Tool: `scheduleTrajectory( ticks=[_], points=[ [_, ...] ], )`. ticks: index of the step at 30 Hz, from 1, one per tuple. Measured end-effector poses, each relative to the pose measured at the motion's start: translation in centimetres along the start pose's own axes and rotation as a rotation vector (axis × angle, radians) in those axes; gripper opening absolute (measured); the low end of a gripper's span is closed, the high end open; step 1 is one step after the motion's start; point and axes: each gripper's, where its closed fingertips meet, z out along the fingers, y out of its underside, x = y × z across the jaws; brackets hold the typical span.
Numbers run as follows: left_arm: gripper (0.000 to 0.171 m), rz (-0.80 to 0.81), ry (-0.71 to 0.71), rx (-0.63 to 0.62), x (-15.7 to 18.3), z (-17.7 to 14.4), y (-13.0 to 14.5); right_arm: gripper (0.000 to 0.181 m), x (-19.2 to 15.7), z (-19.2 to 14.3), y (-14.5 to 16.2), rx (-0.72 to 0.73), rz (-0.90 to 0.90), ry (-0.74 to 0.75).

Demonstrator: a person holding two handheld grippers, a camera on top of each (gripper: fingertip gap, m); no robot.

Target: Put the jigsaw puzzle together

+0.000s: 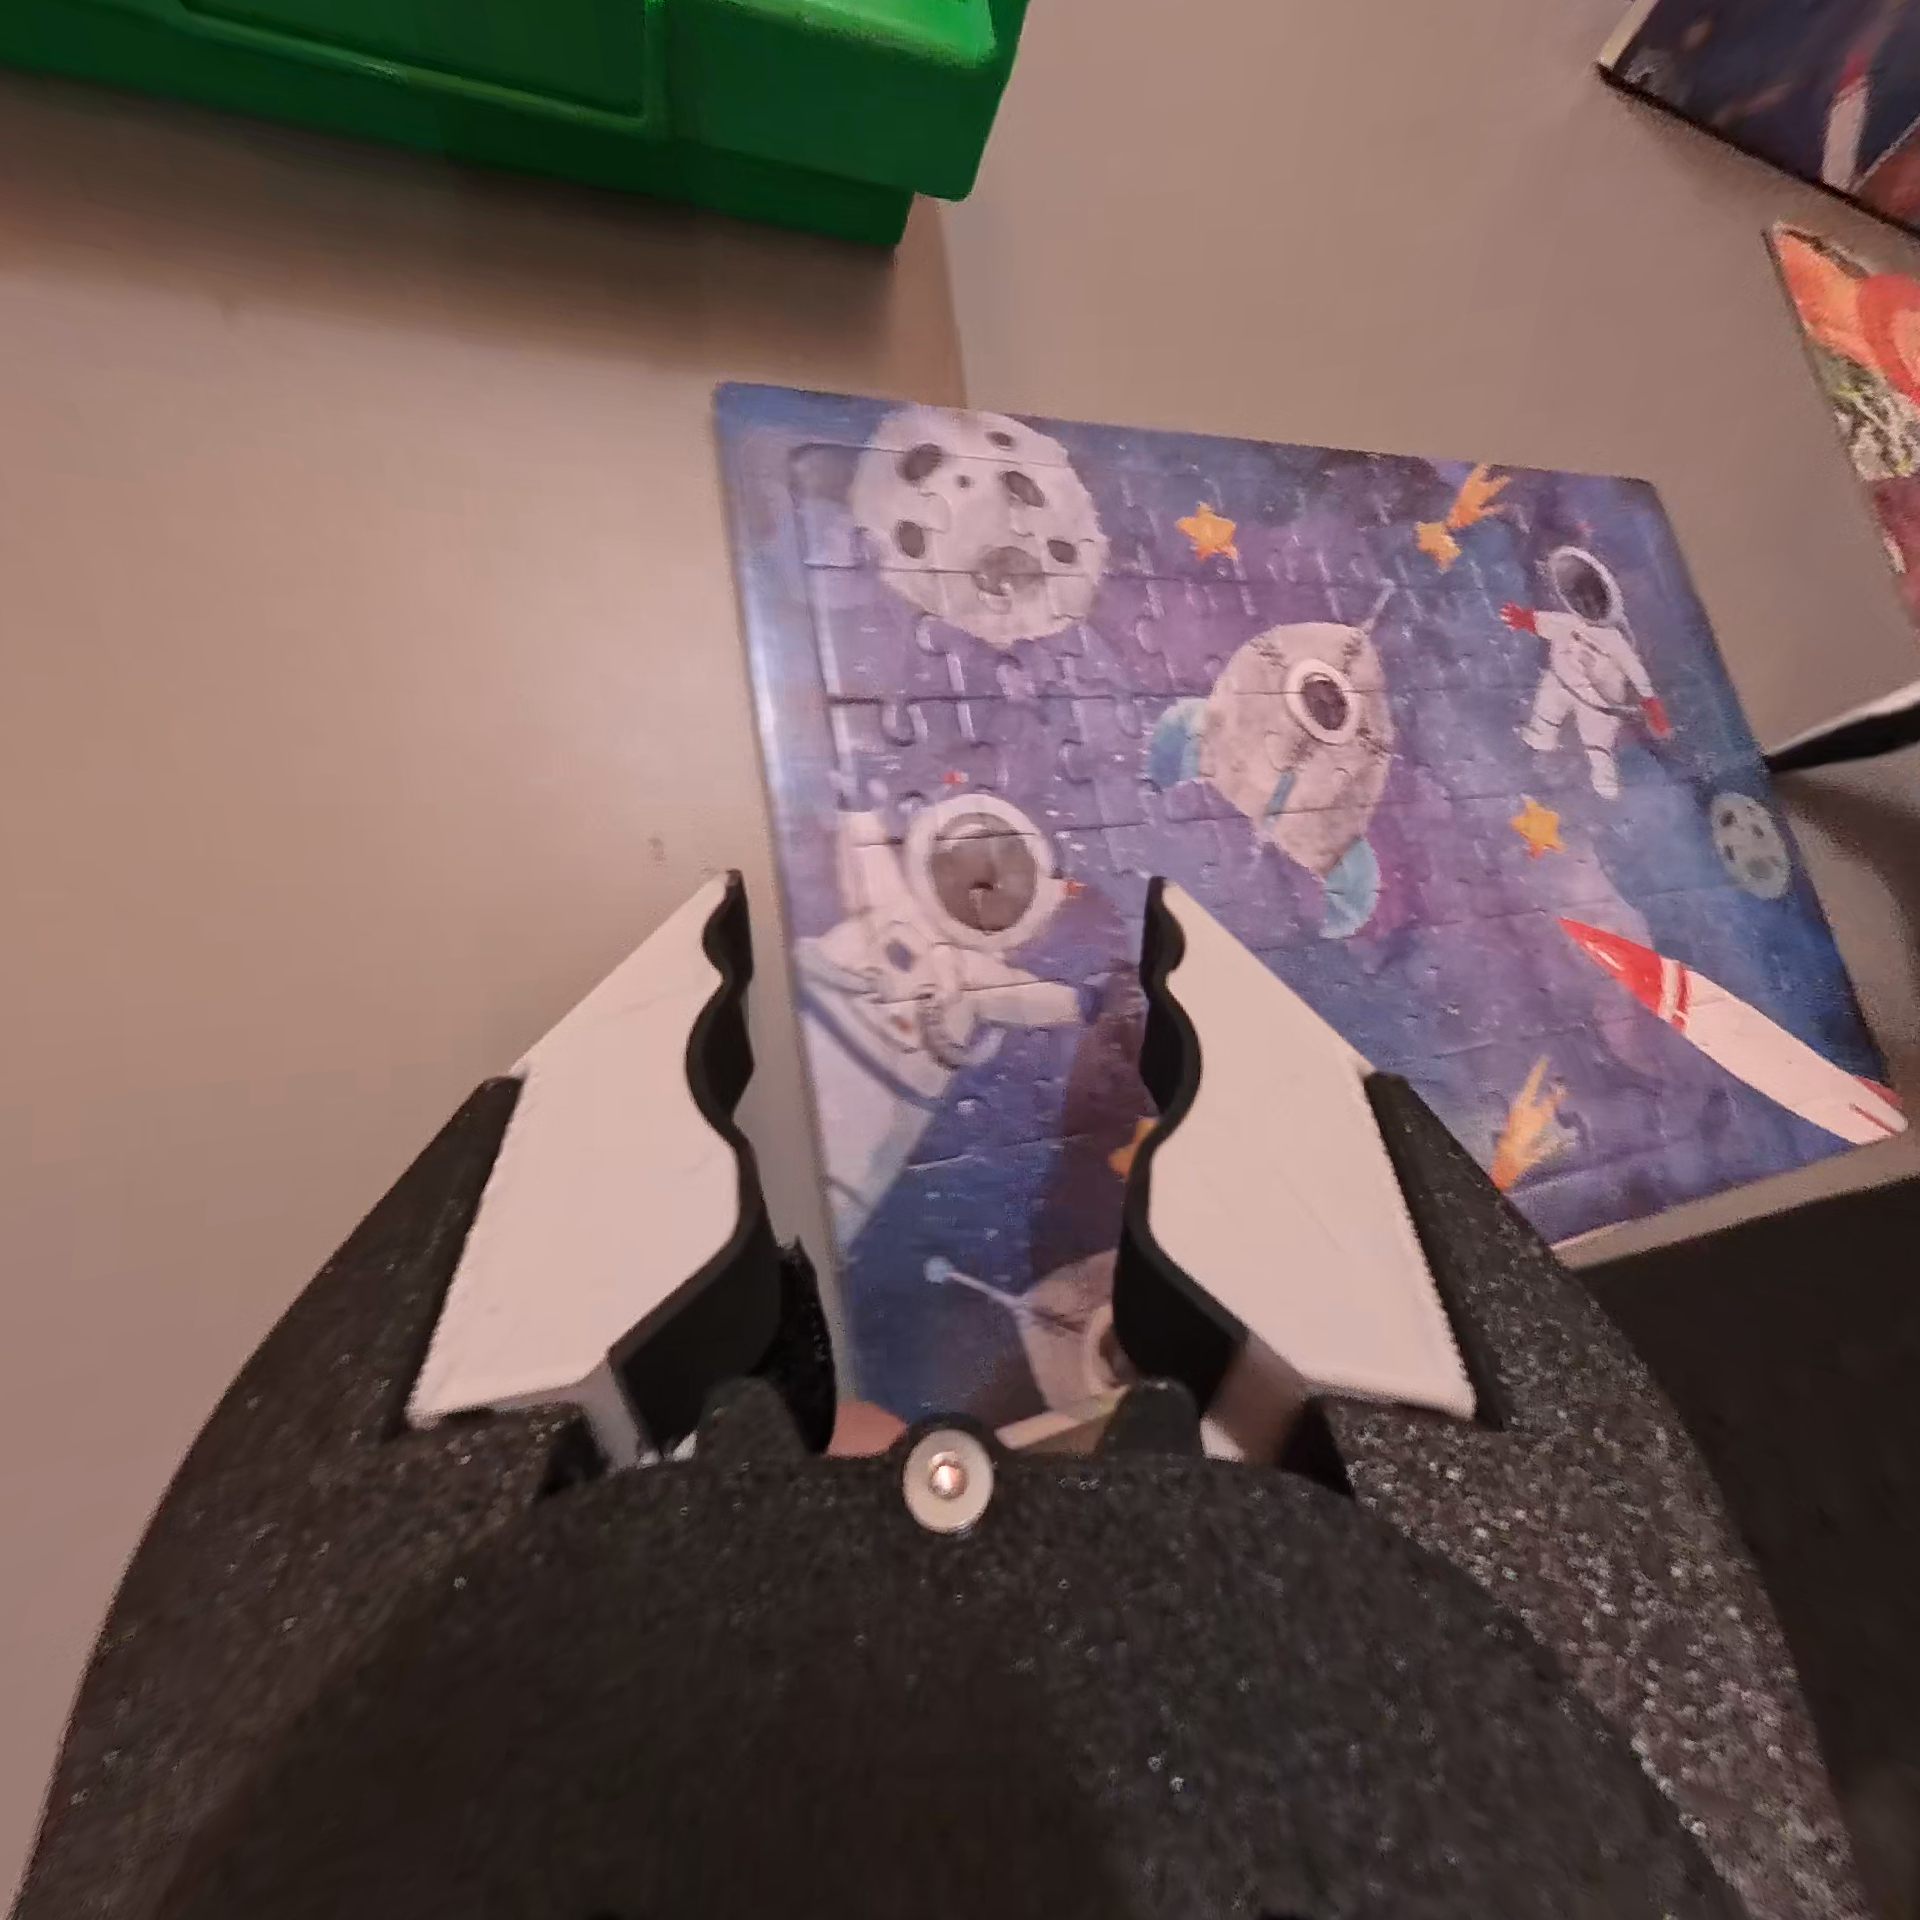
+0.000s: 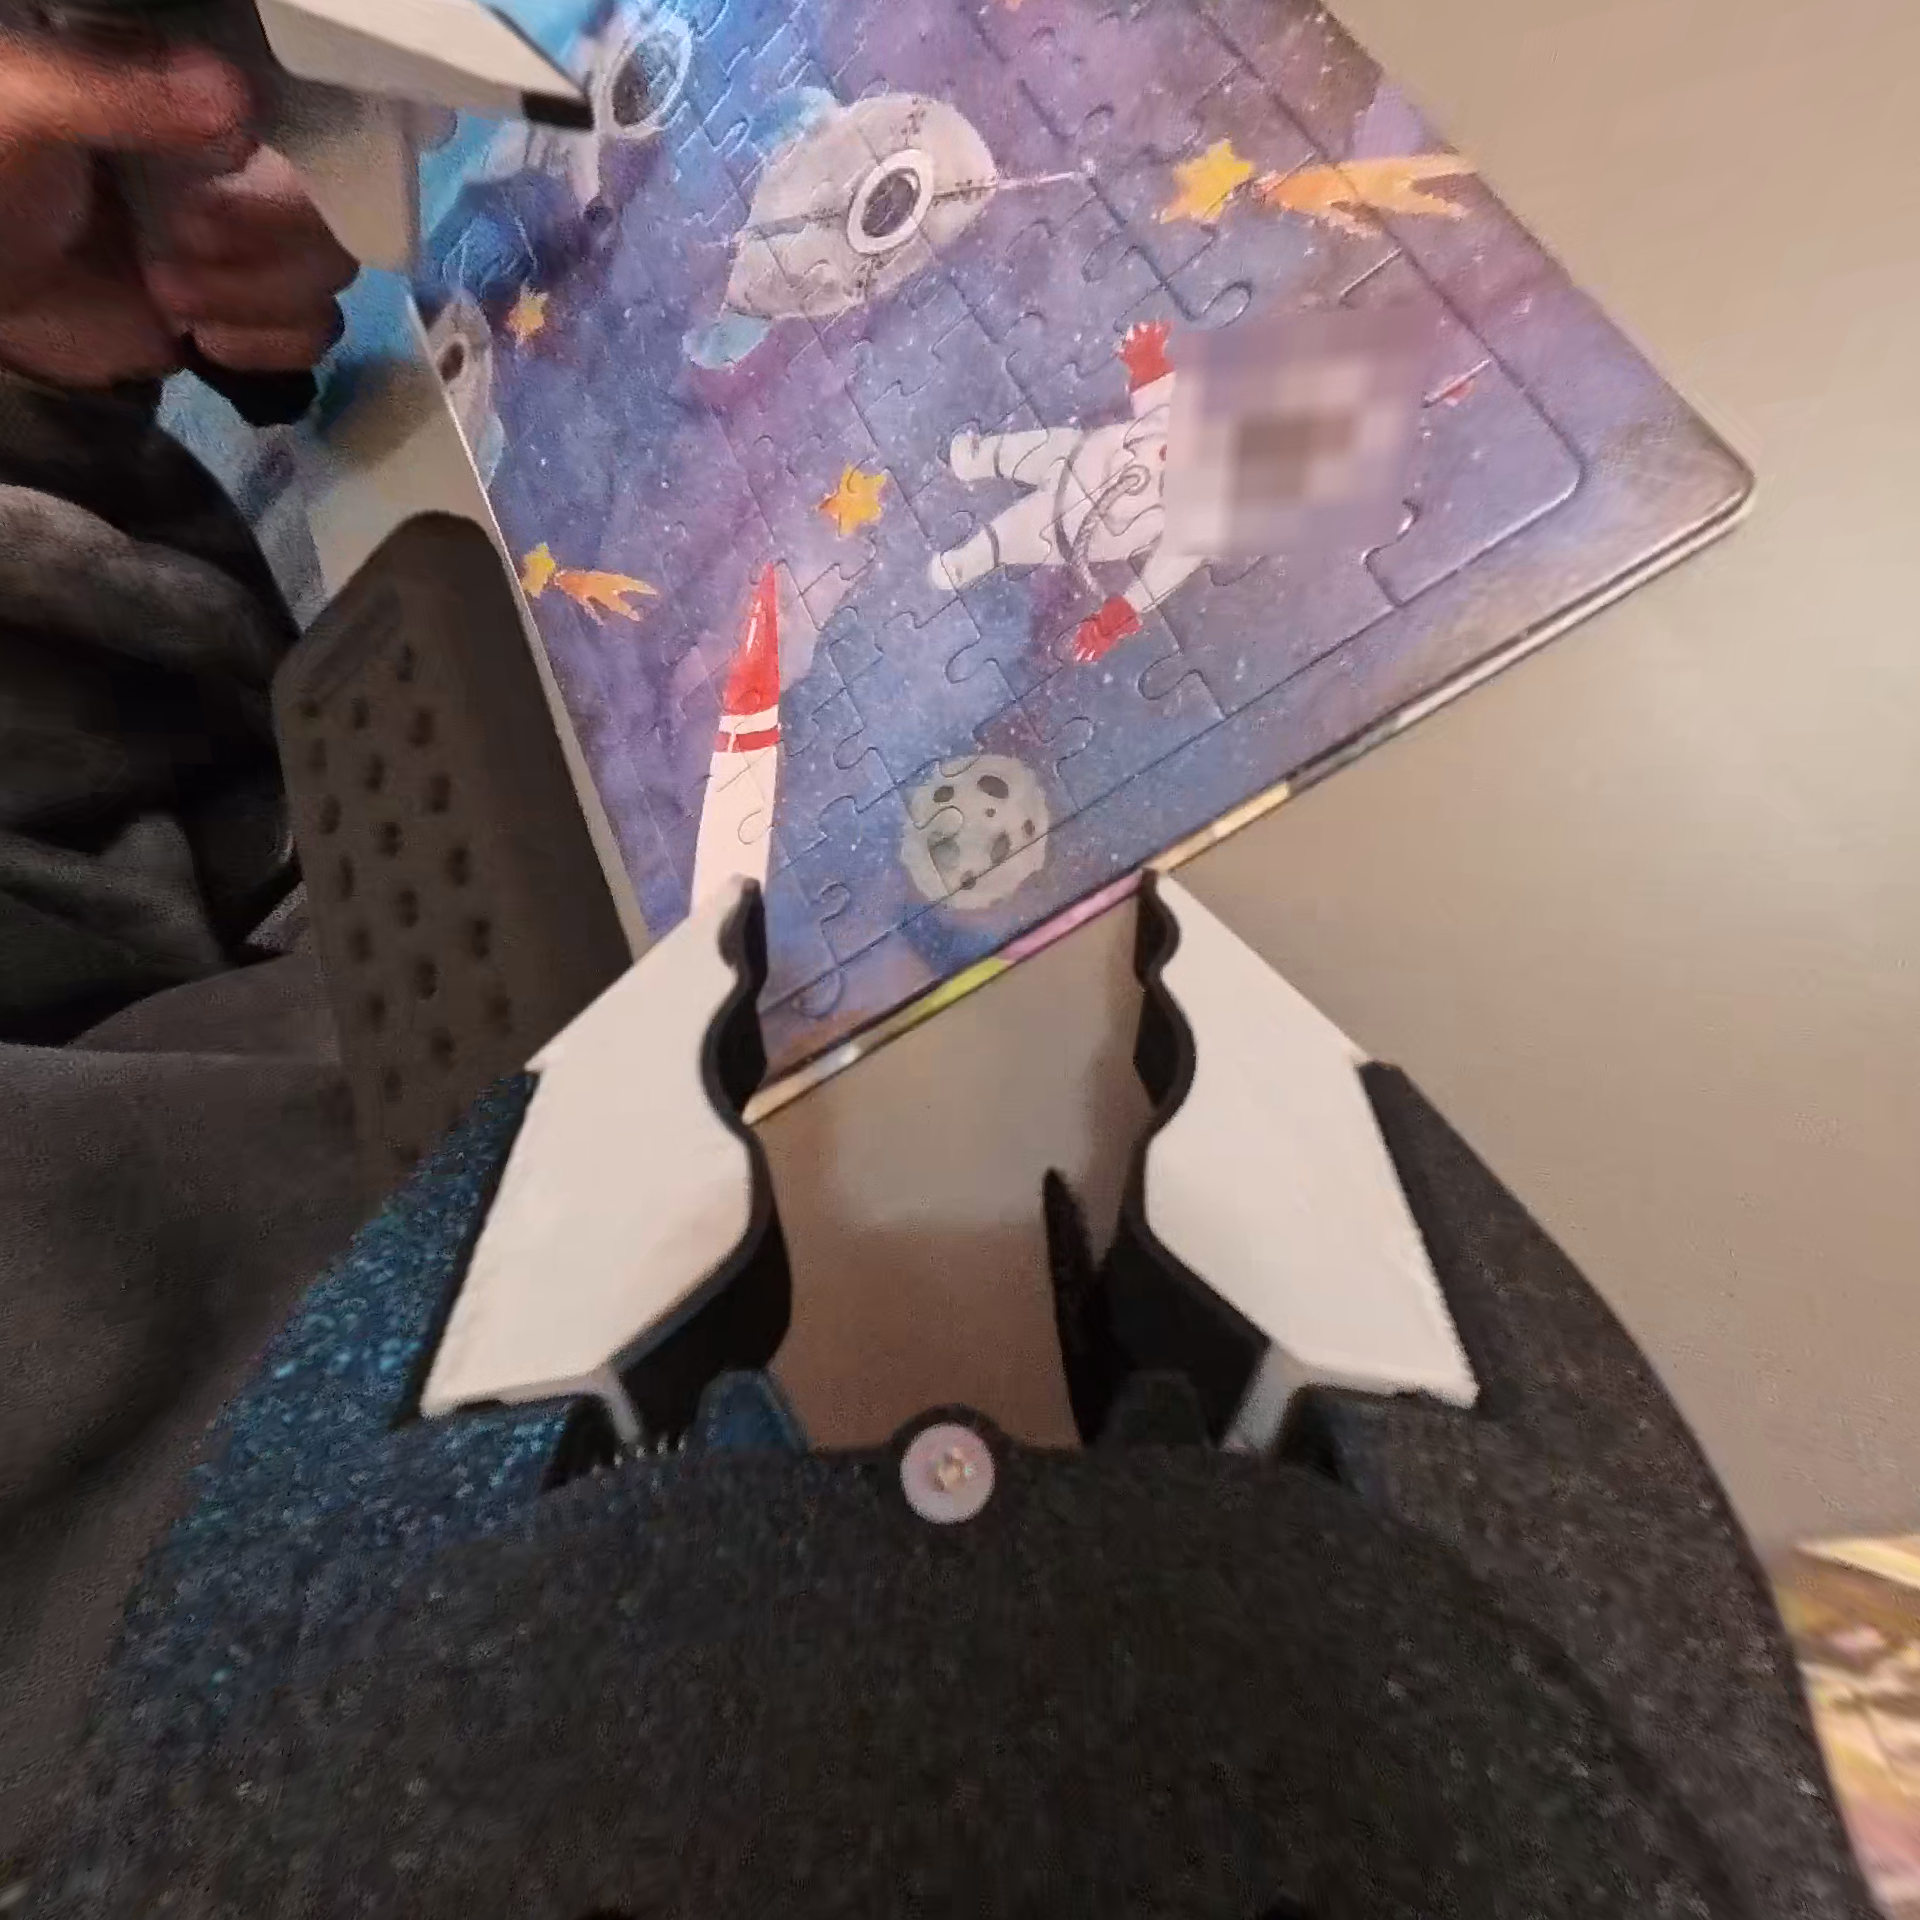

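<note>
A space-themed jigsaw puzzle (image 1: 1247, 790) lies flat on the grey table (image 1: 364, 623), its pieces joined inside a frame board. It shows astronauts, moons, stars and a red-tipped rocket. My left gripper (image 1: 943, 896) is open and empty, hovering over the puzzle's near left corner. My right gripper (image 2: 948, 896) is open and empty at the puzzle's (image 2: 1039, 436) near edge, by the rocket and small moon. The left gripper's white finger (image 2: 416, 52) and a hand (image 2: 135, 208) show at the top left of the right wrist view.
A green plastic box (image 1: 520, 94) stands at the far left. Other picture boards (image 1: 1849, 343) lie at the right edge. The table's front edge drops to a dark area (image 1: 1766, 1351). A perforated chair back (image 2: 416, 831) and dark clothing (image 2: 125, 727) are at the left.
</note>
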Motion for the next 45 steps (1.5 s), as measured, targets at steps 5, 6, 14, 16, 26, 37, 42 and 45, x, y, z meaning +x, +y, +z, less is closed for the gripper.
scheduleTrajectory(
  ticks=[5, 6, 14, 16, 26, 37, 42, 45],
  points=[
    [0.058, 0.036, -0.039, 0.014, -2.9, -1.0, 0.2, 0.077, -1.2, 2.8, -2.0, -0.060, -0.067, 0.094],
    [0.061, 0.040, -0.045, 0.010, -3.7, -1.3, 0.1, 0.079, -1.7, 3.5, -2.4, -0.077, -0.088, 0.096],
    [0.070, -0.011, -0.130, -0.030, -14.9, -4.3, -1.5, 0.075, -7.6, 11.6, -8.6, -0.140, -0.178, 0.007],
    [0.069, -0.015, -0.150, -0.052, -18.1, -5.0, -2.1, 0.072, -8.8, 13.7, -10.6, -0.124, -0.166, -0.025],
    [0.069, -0.051, -0.240, -0.008, -20.3, -7.2, -4.3, 0.059, -9.1, 11.7, -11.6, -0.044, -0.158, -0.099],
    [0.062, 0.291, 0.667, -0.235, 24.9, 2.9, -1.9, 0.076, 12.8, -17.9, 6.5, 0.274, 0.121, 0.645],
    [0.075, 0.447, 0.649, -0.352, 32.2, 8.7, -1.2, 0.096, 16.8, -22.7, 12.2, 0.311, 0.207, 0.774],
    [0.084, 0.530, 0.587, -0.457, 34.5, 11.6, -1.3, 0.098, 19.0, -23.1, 13.6, 0.258, 0.262, 0.805]
  ],
)
